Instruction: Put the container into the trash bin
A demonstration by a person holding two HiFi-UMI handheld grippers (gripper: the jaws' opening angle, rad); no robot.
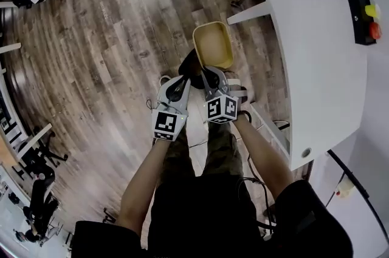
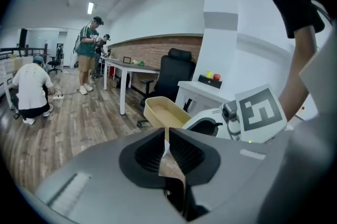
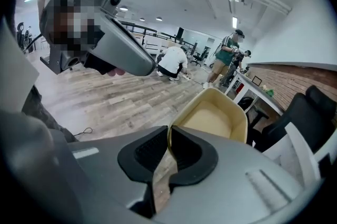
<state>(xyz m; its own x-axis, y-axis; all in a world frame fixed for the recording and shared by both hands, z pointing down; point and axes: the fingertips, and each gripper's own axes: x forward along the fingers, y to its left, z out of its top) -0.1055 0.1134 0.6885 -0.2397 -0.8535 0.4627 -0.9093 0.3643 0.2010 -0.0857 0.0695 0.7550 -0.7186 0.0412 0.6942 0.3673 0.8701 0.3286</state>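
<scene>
Pinching the near rim of the tan container point(image 1: 214, 47) between its closed jaws, the right gripper point(image 3: 169, 146) holds it above the floor, just beside the white table point(image 1: 316, 68). The left gripper point(image 2: 167, 152) is clamped on the same rim, on the side farther from the table.
</scene>
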